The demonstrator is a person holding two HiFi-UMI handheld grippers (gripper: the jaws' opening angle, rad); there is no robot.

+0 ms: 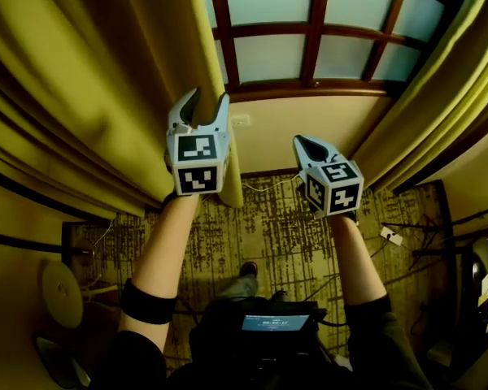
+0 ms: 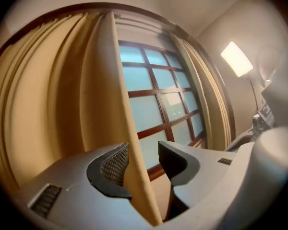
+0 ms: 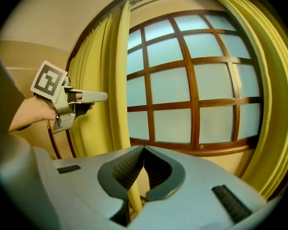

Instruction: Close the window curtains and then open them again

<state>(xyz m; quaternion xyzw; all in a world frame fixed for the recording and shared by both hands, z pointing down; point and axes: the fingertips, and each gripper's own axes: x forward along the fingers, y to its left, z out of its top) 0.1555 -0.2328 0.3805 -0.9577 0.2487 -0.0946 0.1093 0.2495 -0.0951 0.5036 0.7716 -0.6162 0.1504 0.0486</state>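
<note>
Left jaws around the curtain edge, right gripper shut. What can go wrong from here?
1. The left gripper is open; the left curtain edge lies by one pad only, so a pull now would likely slip off the fabric.
2. The right gripper is shut and empty, clear of the right curtain; it must open before grasping, or it just pushes the cloth.
3. A cable lies on the carpet below: possible snag.

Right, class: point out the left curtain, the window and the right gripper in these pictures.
left curtain (image 1: 81, 88), head view, on its bunched folds.
window (image 3: 173, 85), right gripper view, on a middle glass pane.
right gripper (image 3: 143, 153), right gripper view, where its closed jaw tips meet.
</note>
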